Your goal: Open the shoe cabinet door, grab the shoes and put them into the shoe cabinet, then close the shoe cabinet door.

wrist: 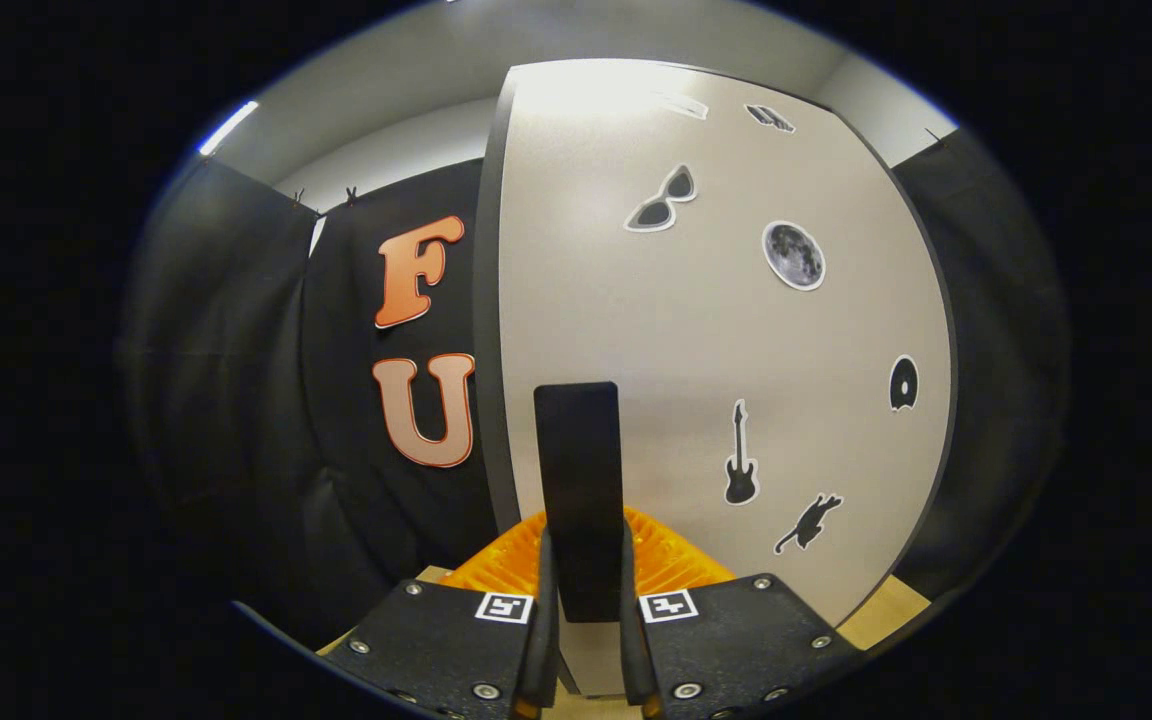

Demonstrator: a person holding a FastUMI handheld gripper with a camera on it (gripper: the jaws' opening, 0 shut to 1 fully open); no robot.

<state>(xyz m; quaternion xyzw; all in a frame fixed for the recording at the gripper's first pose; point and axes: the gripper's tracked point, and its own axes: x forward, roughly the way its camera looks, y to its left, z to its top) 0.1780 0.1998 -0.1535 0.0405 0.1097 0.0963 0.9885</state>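
Observation:
The shoe cabinet door is a pale panel with small stickers of sunglasses, a moon, a guitar and a cat, and it stands right in front of me. Its dark left edge shows side-on. A black upright handle sits near that edge. My gripper is shut on the lower part of this handle, with one of the fingers pressing on each side. The door hides the cabinet's inside, and I cannot tell how far the door is swung.
Black booth cloth hangs to the left of the door's edge and again past its right side. A light wooden surface shows under the door's lower right corner. A white wall and ceiling rise above the cloth.

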